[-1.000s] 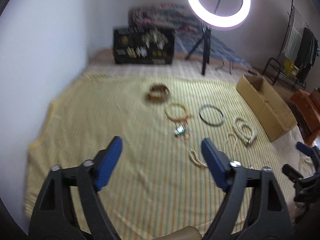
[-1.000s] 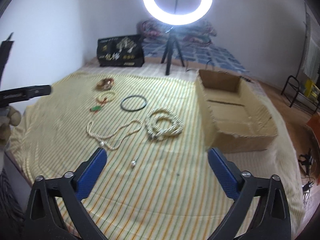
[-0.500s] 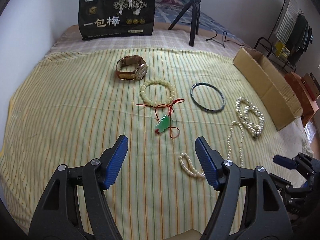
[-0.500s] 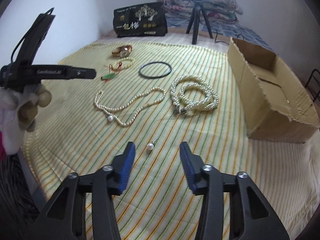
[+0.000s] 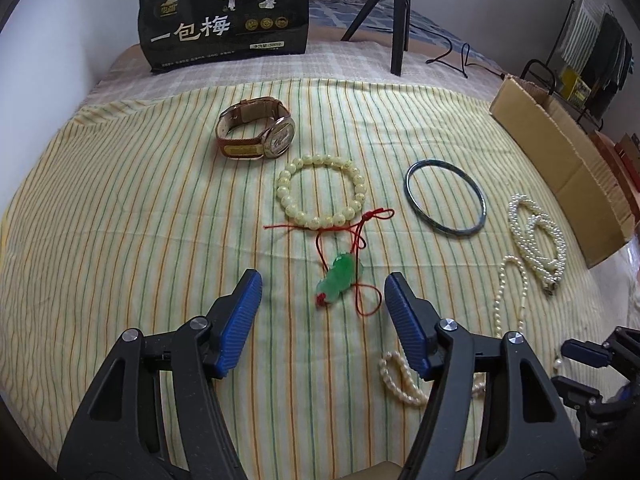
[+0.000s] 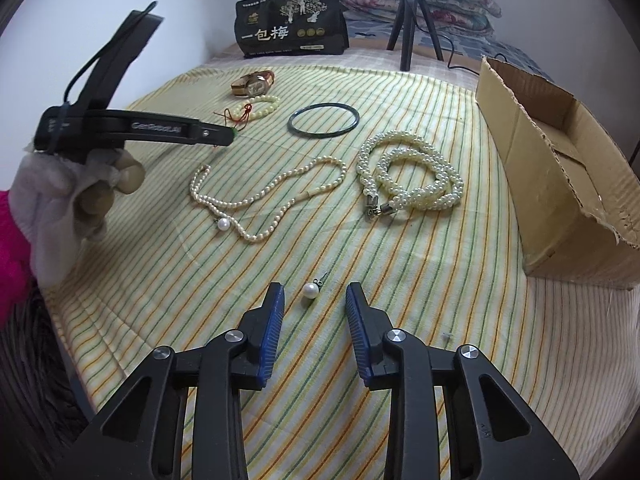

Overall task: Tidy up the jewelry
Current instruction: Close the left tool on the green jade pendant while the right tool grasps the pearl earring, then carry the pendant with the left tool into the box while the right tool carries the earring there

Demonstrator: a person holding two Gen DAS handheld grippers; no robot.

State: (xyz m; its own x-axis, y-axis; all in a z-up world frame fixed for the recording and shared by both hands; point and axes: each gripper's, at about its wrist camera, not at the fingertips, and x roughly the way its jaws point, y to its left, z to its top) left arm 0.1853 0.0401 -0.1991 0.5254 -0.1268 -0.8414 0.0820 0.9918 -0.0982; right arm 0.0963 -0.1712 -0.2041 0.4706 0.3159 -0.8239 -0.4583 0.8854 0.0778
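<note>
Biggest thing is the box (image 6: 560, 184), sitting open at the right edge of the bed (image 6: 400, 360), stiff cardboard and presumably where everything ends up.

The pearl rope (image 6: 408, 176) lies mid-bed beside it. It looks heavy-ish and floppy, so pinch a bunched loop or it'll sag and slide. The necklace (image 6: 272, 196) to its left is thinner and will dangle the same way. The bangle (image 5: 446, 198) is rigid and smooth (probably slippery), so grab across the rim.

The jade (image 5: 340, 278) on its red cord sits mid-bed between the left gripper (image 5: 322, 300) jaws. They're fairly wide, closing, not touching it. It looks hard and chippable, so go gently on the stone.

The earring (image 6: 310, 290) near the front edge is tiny and round and will roll. The right gripper (image 6: 314, 300) is narrow, closing around it, pads not on it yet.
</note>
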